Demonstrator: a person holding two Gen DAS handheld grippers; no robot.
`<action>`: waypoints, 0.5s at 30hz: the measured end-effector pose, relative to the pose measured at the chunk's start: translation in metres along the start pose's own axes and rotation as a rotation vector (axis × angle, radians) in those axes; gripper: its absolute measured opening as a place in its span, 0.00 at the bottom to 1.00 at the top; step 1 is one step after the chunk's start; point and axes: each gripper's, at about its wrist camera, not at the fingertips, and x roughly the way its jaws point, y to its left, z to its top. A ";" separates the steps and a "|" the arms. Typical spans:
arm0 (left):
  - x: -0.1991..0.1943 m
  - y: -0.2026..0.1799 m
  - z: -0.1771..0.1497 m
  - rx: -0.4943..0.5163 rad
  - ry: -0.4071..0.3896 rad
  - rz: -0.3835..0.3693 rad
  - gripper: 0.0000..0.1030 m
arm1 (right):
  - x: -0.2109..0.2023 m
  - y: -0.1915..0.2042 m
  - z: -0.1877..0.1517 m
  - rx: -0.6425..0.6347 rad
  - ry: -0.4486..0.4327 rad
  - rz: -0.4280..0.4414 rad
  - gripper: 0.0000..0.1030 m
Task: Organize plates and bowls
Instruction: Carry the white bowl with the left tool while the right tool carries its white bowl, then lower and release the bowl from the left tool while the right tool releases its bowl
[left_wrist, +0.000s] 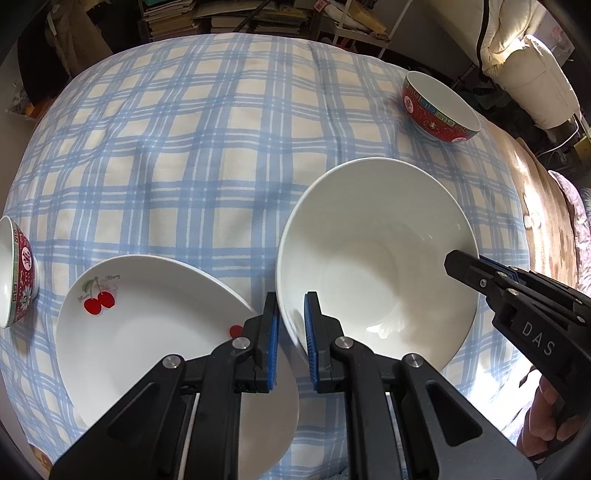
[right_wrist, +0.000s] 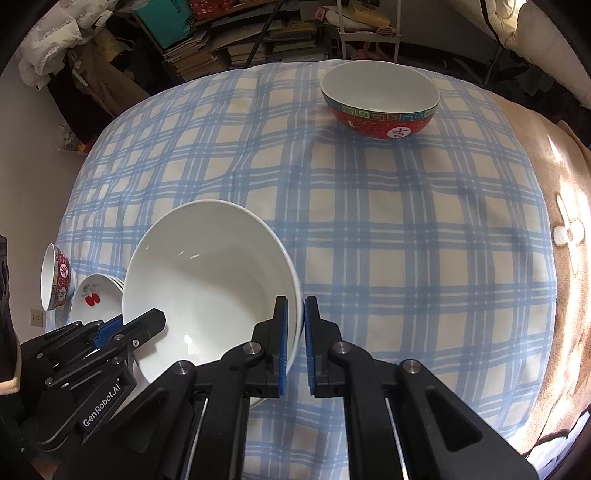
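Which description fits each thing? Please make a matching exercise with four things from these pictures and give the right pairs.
Things:
1. large white bowl
2. cherry plate
3. red bowl with the green band
4. dark red bowl

Descriptions:
A. stands alone at the far side of the checked cloth
B. its rim is gripped on opposite sides by the left gripper and the right gripper
C. lies beside the large white bowl, on top of other plates
D. stands at the cloth's edge, next to the plates

Pairs: 1-B, 2-C, 3-A, 4-D

White bowl (right_wrist: 207, 280) – rim pinched by both grippers, checked cloth (right_wrist: 406, 221)
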 end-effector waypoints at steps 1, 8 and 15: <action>0.000 0.000 0.000 0.000 0.002 -0.001 0.13 | 0.000 0.000 0.000 0.001 0.000 0.003 0.10; -0.010 0.004 0.002 0.004 -0.021 0.011 0.17 | -0.006 -0.001 0.001 0.008 -0.020 0.036 0.12; -0.044 0.014 0.004 0.034 -0.079 0.042 0.31 | -0.028 0.010 0.007 -0.022 -0.092 0.038 0.18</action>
